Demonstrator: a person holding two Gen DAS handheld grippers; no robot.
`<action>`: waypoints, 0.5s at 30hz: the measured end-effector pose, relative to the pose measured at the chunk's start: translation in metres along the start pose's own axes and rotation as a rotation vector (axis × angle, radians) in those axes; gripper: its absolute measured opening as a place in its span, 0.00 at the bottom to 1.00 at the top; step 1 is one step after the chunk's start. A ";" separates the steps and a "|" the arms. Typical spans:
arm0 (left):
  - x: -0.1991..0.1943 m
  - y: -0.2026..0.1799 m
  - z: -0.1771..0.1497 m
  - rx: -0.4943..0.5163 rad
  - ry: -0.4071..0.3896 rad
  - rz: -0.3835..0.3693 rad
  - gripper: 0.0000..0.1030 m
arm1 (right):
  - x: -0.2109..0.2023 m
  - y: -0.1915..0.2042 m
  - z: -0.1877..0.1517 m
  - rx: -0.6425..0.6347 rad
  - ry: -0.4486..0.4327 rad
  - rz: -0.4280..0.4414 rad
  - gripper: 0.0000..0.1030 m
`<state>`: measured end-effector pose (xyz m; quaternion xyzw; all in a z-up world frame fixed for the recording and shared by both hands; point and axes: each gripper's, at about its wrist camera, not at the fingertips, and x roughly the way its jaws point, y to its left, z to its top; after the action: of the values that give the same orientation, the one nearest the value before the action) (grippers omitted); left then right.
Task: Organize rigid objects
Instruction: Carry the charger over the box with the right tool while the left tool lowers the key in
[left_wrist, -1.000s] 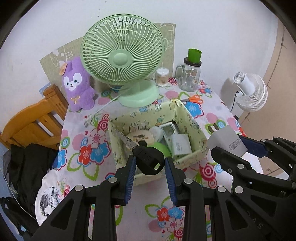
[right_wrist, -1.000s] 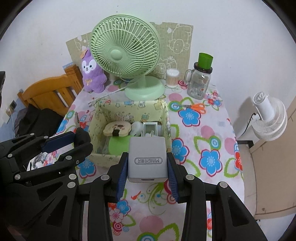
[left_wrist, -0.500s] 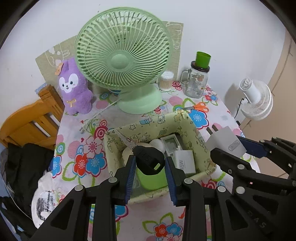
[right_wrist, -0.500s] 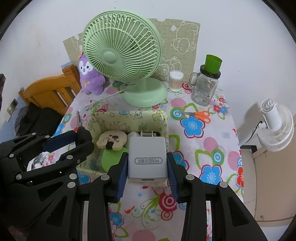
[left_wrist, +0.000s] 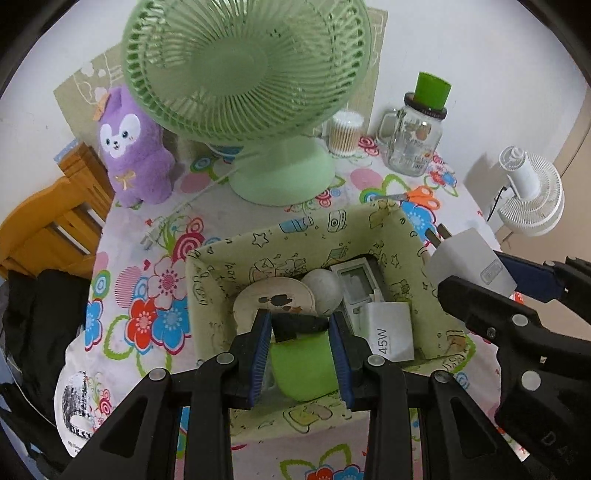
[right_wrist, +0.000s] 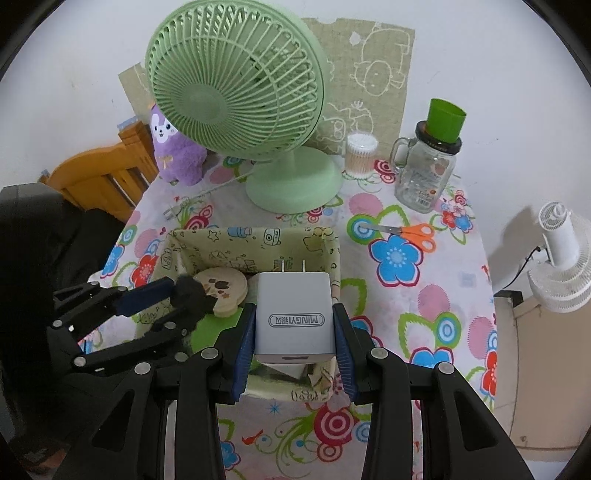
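Grey charger (right_wrist: 293, 317) clamped above patterned box (right_wrist: 255, 236).

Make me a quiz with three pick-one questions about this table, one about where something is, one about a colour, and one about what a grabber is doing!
1. Where do the orange-handled scissors lie?
A. inside the box
B. on the flowered tablecloth, right of the box
C. on the wooden chair

2. What colour is the cup on top of the clear glass jar?
A. green
B. red
C. purple

3. What is the right gripper doing?
A. hanging open with nothing in it
B. squeezing a purple plush toy
C. clamped on a grey-white plug charger above the cartoon-print fabric box

Answers:
1. B, the scissors rest on the cloth outside the box.
2. A, the green cup sits upside down on the jar's lid.
3. C, both blue pads press on the charger's sides, prongs pointing away.
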<state>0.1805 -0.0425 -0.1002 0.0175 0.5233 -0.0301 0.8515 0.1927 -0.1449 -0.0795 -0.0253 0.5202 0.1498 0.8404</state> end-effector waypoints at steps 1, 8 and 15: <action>0.003 -0.001 0.001 0.004 0.006 0.000 0.31 | 0.004 -0.001 0.001 0.001 0.005 0.004 0.41; 0.022 -0.002 0.002 0.021 0.043 0.002 0.31 | 0.022 -0.005 0.006 0.009 0.030 0.019 0.41; 0.031 -0.002 0.002 0.030 0.061 -0.003 0.43 | 0.036 -0.007 0.009 0.008 0.049 0.030 0.41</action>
<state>0.1957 -0.0458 -0.1266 0.0305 0.5483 -0.0387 0.8348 0.2179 -0.1419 -0.1082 -0.0178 0.5415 0.1594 0.8253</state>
